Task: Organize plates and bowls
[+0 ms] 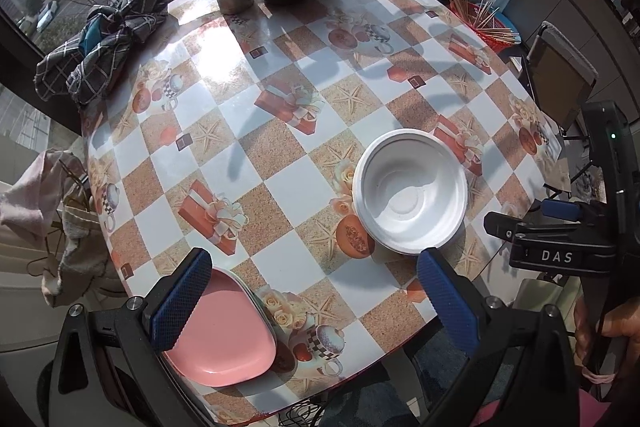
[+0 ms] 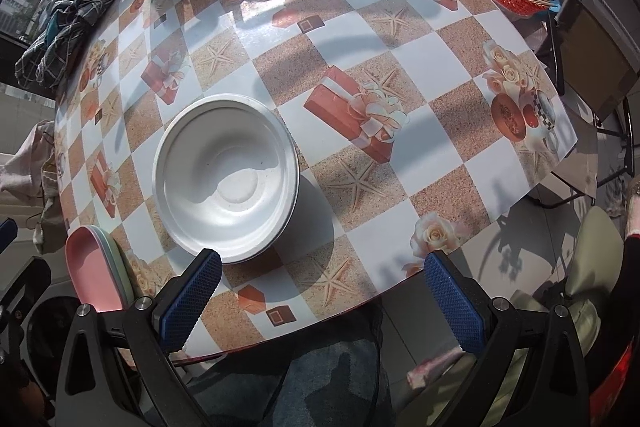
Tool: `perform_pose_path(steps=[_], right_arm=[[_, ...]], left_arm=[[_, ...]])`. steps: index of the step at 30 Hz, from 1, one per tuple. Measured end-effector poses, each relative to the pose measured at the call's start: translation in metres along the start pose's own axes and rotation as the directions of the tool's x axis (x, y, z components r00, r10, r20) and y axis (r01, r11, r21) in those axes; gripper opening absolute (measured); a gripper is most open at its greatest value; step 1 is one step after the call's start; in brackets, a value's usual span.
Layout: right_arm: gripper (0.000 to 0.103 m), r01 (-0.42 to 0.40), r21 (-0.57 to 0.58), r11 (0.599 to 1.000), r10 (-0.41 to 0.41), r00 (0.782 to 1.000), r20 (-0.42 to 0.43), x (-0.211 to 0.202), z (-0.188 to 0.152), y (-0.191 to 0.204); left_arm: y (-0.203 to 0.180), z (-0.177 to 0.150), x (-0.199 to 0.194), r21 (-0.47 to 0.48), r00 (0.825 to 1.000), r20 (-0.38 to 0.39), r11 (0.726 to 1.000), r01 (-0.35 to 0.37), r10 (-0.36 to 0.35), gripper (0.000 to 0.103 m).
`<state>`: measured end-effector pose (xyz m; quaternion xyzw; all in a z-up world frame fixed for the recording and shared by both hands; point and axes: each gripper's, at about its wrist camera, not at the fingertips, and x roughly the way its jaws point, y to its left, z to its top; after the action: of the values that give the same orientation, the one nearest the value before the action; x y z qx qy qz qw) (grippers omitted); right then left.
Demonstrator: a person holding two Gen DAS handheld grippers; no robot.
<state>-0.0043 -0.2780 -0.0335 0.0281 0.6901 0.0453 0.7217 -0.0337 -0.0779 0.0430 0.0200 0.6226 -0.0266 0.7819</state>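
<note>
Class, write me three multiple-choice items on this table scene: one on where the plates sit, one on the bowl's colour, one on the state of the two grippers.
1. Where is the plate stack?
A. at the table's near edge
B. beside the flask
C. inside the bowl

2. What colour is the bowl?
A. red
B. white
C. green

3. How are the left gripper and right gripper?
A. both open, empty
B. left shut on a plate
C. right shut on the bowl

Answers: 1 A, the plates overhang the near edge of the table. 2 B, it is plain white inside and out. 3 A, each pair of fingers stands wide apart with nothing between.
</note>
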Motion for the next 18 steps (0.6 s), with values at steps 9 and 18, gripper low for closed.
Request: perform_pose_path(steps=[9,18], right_arm=[[0.102,-0.001,0.025,1.0,0.002,1.0,-0.027,0.008,0.001,-0.014],[0.102,-0.001,0.029,1.0,0.003,0.998,-0.058,0.018,0.001,-0.02]], left_arm=[[-0.013,0.005,0.014,0.02,0.999,-0.045,1.0,0.006,-0.005,0.103],[-0.02,0.009,0.027,0.029,0.996,-0.084,1.0,0.007,-0.005,0.103]])
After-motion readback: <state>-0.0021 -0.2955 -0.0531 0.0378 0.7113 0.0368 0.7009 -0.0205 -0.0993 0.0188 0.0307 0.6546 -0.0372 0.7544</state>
